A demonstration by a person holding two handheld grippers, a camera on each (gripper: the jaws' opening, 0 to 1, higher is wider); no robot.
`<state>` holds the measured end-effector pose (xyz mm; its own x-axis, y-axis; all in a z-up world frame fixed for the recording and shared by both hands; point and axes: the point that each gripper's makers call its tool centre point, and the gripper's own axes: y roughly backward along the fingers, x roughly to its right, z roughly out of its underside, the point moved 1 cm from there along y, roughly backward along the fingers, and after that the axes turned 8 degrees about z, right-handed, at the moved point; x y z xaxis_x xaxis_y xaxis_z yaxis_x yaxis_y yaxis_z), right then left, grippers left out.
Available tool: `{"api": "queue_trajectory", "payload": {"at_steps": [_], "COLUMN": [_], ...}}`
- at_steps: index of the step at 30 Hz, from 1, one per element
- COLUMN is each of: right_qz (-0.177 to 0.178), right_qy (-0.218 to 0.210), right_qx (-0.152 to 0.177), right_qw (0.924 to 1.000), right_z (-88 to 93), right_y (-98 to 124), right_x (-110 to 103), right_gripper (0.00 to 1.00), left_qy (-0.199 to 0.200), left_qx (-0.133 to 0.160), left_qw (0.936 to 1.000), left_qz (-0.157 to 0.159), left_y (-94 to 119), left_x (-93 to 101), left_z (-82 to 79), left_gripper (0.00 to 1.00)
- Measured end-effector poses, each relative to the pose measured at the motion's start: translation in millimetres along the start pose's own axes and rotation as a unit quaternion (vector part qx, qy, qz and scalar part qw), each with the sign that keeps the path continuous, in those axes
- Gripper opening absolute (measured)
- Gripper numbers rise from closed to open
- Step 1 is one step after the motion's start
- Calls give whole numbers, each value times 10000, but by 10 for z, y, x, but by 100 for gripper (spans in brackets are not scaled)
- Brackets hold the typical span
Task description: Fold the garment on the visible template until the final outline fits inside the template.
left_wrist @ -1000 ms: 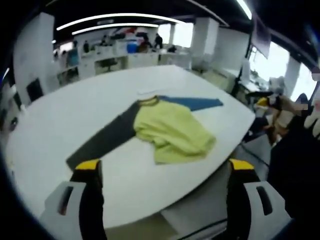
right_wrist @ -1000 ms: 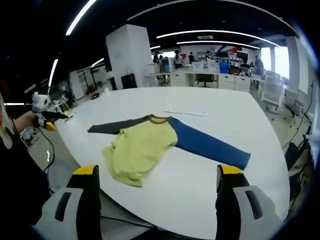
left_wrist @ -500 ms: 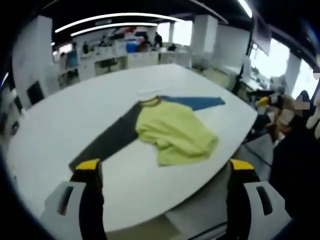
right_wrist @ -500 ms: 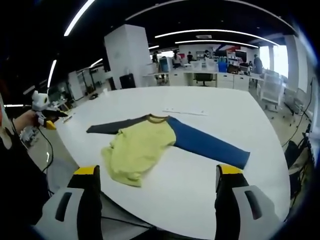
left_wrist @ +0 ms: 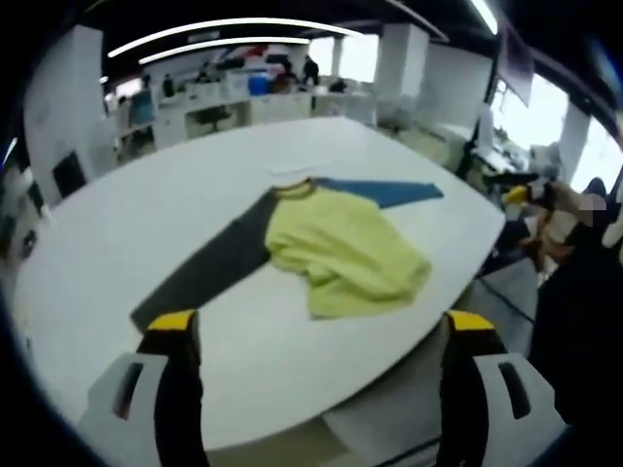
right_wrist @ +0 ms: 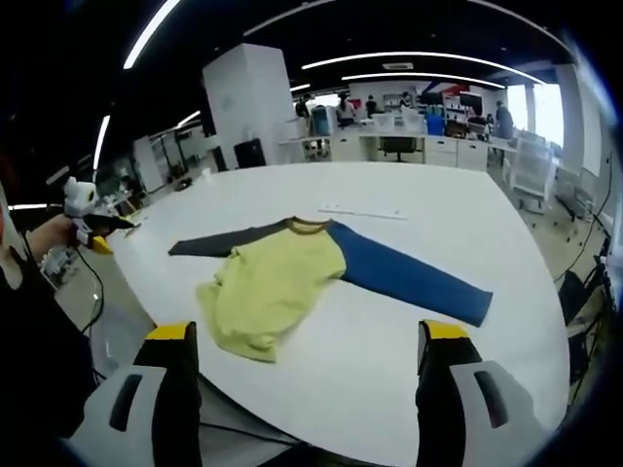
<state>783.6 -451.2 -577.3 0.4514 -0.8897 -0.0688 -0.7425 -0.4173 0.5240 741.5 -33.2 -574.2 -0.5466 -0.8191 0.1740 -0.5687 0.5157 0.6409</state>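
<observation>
A long-sleeved shirt (left_wrist: 336, 248) lies on a big white table (left_wrist: 146, 214): yellow-green body, rumpled at its hem, one dark grey sleeve (left_wrist: 209, 268), one blue sleeve (left_wrist: 384, 192), both spread out. The right gripper view has the same shirt (right_wrist: 277, 282) with the blue sleeve (right_wrist: 409, 279) running right and the grey sleeve (right_wrist: 219, 243) running left. My left gripper (left_wrist: 316, 336) is open, held back off the table's near edge. My right gripper (right_wrist: 302, 345) is open too, short of the shirt. The other gripper (right_wrist: 83, 209) shows far left, in the person's hand.
A thin pale strip (right_wrist: 365, 211) lies on the table beyond the collar. Past the table's edge are cables and floor (left_wrist: 487, 282). Desks, chairs and people (right_wrist: 409, 122) stand far behind. The person's dark clothing (left_wrist: 584, 321) fills the right side.
Both views have drifted slightly; the shirt sits a touch lower and closer in each. The shirt itself has not moved and both grippers stay open.
</observation>
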Motion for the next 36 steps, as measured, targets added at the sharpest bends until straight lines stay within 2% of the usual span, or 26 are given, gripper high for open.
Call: {"api": "queue_trajectory", "payload": {"at_steps": [7,12,15,23,28,36], "right_qz": [-147,-237,-334,-558,-698,-940], "right_qy": [-85,-102,-99,241,231,415], "right_qx": [-107,-203,-267,-515,-549,-889], "right_qw": [9998,9995,9990,9968,9958,9907], "right_z": [100,180,240,429,510,771], "right_y": [-167,-266,-357,-629,-775,-980], "right_x": [-6,-39,-77,-185,-271,-436], "right_gripper": [81,78,77,66,59,52], "left_qy": [306,323,365,555,567,634], "left_qx": [74,-43,-201,-423,-452,-438], "left_qw": [9994,9993,9988,9963,9960,9960], "left_qz": [111,207,268,506,525,445], "left_y": [-185,-351,-485,-787,-938,-1198], "left_x": [-62,-70,-86,-78,-156,-306], "left_z": [50,141,247,452,506,588], "left_gripper": [88,84,81,71,61,45]}}
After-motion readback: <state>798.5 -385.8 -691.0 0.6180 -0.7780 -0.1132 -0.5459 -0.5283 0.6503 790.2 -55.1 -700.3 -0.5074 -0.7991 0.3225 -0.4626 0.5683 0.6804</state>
